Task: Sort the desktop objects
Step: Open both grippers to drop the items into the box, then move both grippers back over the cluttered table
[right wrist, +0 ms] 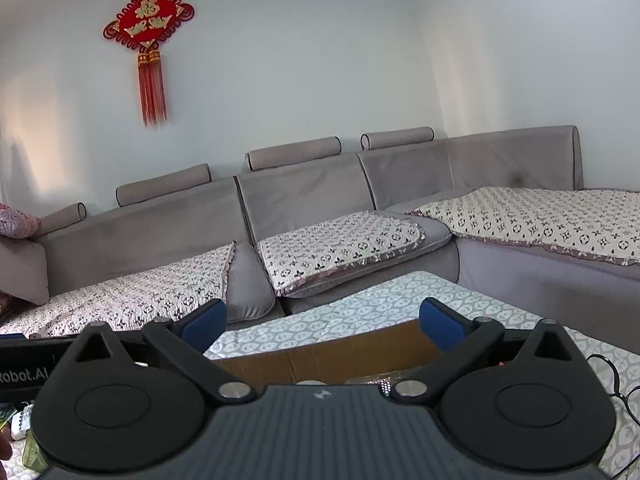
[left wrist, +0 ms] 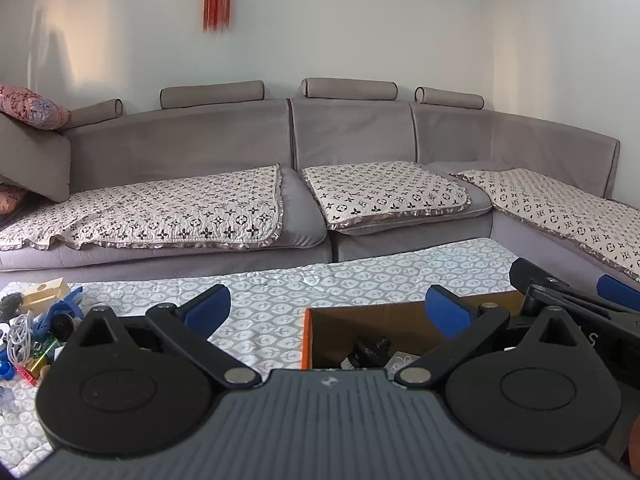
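Over the counter (left wrist: 280, 300) | left hand-held gripper (left wrist: 326, 314) gaping wide, gripping nothing | right hand-held gripper (right wrist: 322, 322) likewise, "Robot.AI" showing beside it | cardboard box (left wrist: 320, 332) sitting mid-counter | clutter pile (left wrist: 36, 328) lying at left edge | eyeglasses (right wrist: 616, 384) at right edge

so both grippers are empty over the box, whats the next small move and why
Probably swing the left gripper left and down toward the pile of small things at the table's left edge. Both it and the right gripper are open and hold nothing, the cardboard box already has a few items inside, and the pile is unsorted and nearer the left gripper.
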A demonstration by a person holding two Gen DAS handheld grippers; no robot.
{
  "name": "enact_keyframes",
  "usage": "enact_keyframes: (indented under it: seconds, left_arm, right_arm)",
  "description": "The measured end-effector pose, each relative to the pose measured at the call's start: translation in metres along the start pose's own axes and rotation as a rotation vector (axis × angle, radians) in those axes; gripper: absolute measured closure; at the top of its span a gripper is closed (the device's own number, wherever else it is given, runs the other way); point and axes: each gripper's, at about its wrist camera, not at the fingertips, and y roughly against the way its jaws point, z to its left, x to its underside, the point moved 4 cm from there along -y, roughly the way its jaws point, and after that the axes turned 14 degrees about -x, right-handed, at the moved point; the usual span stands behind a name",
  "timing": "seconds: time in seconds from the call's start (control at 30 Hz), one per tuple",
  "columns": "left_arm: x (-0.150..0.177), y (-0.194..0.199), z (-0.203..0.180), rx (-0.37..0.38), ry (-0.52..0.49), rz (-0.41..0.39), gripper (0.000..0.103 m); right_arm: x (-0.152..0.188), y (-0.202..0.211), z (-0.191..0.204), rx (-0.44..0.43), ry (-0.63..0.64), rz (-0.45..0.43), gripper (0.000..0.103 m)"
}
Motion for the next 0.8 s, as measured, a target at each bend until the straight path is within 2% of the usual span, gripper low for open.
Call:
enact_keyframes:
  seconds: [0.8]
  left_arm:
    - [-0.004, 0.001, 0.016, -0.032, 0.028, 0.02, 0.0]
  right_arm:
    - [-0.002, 0.001, 0.019, -0.009, 0.013, -0.038, 0.0]
